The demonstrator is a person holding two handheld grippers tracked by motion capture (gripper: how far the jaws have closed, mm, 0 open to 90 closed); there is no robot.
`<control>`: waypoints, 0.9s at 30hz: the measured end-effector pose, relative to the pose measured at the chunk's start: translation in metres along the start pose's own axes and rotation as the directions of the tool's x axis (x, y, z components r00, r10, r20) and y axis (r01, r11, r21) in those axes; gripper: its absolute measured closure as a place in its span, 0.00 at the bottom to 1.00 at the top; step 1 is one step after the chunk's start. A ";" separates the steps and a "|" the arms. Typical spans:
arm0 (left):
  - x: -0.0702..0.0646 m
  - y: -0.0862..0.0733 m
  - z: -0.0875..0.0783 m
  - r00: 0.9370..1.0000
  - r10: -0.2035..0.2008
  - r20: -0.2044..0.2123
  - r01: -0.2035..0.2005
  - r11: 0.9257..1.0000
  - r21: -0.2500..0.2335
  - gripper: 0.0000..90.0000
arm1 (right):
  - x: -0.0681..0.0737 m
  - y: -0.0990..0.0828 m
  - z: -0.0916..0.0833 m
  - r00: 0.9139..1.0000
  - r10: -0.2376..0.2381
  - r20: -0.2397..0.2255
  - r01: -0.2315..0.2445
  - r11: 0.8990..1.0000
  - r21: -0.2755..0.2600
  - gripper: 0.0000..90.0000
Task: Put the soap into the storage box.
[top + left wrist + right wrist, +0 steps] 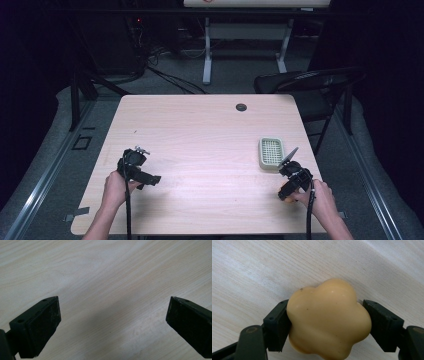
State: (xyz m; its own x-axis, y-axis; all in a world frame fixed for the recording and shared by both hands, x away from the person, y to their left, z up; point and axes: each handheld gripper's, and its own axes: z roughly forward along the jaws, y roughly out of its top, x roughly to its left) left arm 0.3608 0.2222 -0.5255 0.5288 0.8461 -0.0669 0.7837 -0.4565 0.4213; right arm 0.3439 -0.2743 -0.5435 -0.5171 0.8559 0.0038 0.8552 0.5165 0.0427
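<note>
- Light wood-grain table (200,130); small dark round grommet (241,107) near the far edge.
- Left gripper (134,167) held in left hand (116,187) over the near-left part of the table, cable trailing back toward the near edge.
- In the left gripper view: left gripper (113,322) with jaws spread wide, bare wood grain between them, nothing gripped. Close above the tabletop; contact with the surface cannot be told.
- Right gripper (290,190) held in right hand (322,200) at the near-right corner of the table, grey three-cornered plate on top tilted up toward the far side.
- In the right gripper view: right gripper (325,322) closed onto a pale yellow lobed object (328,317), smooth, glossy, flower-like in outline; one black pad pressed against each flank. A few tiny dark specks on its upper surface.
- Yellow object seen against the tabletop; resting or lifted cannot be told. In the high view just a sliver of orange-yellow (289,199) visible beneath the right gripper, near the table's front edge.
- Pale green rectangular tray with perforated insert (271,152) on the table just beyond the right gripper, apart from the yellow object.
- Dark folding chair (310,87) past the table's far-right corner; white-legged stand (245,45) farther back on the floor.
</note>
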 end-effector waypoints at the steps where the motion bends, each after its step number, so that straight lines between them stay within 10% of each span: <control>1: 0.000 0.000 0.000 1.000 0.000 0.000 0.000 1.000 0.000 0.00 | 0.000 0.000 0.001 1.000 0.014 0.002 -0.014 1.000 -0.004 0.28; 15: 0.000 0.000 -0.001 1.000 0.002 -0.001 -0.002 1.000 -0.002 0.00 | -0.001 -0.003 0.005 0.998 0.056 -0.014 -0.056 0.998 -0.015 0.30; 26: 0.001 0.001 0.000 1.000 -0.002 0.001 0.002 1.000 -0.005 0.00 | -0.006 0.010 -0.019 0.997 0.077 -0.031 -0.080 0.992 -0.102 0.30; 27: 0.001 0.001 0.000 1.000 0.001 0.001 -0.001 1.000 -0.002 0.00 | -0.011 0.018 -0.029 0.999 0.033 -0.006 -0.033 0.998 -0.049 0.30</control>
State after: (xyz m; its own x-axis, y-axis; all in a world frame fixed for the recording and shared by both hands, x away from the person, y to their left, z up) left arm 0.3625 0.2224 -0.5250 0.5298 0.8455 -0.0673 0.7827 -0.4568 0.4227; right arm 0.3643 -0.2751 -0.5137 -0.4889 0.8723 0.0116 0.8692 0.4859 0.0912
